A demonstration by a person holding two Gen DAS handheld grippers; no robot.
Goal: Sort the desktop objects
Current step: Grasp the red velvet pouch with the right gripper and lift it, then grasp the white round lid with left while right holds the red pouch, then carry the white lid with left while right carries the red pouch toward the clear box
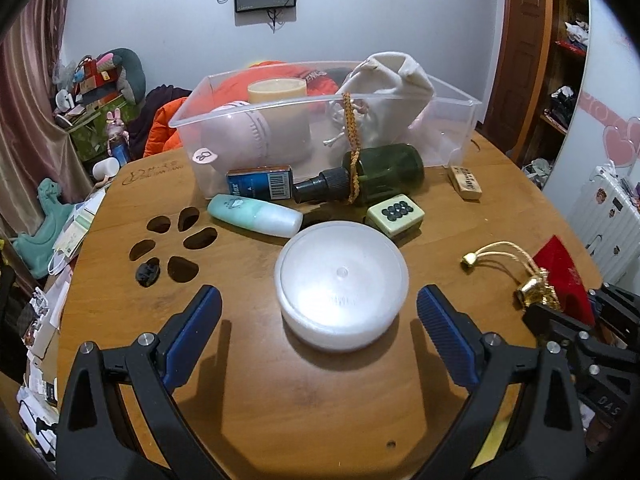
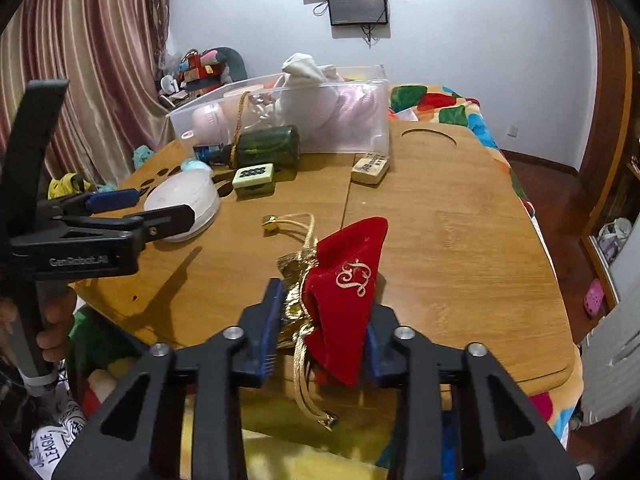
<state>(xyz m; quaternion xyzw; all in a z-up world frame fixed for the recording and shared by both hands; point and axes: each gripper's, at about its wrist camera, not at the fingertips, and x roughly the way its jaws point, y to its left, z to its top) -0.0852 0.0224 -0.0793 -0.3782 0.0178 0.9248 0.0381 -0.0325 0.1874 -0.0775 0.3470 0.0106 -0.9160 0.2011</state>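
Observation:
A round white lidded container sits on the wooden table in the left wrist view. My left gripper is open, one blue finger on each side of the container with a gap at both sides. In the right wrist view my right gripper is shut on a red velvet pouch with a gold lining and gold drawstring, near the table's front edge. The same pouch shows at the right of the left wrist view.
A clear plastic bin with a cream bag and a jar stands at the back. In front of it lie a green bottle, a blue box, a teal tube, a mahjong tile and a wooden block.

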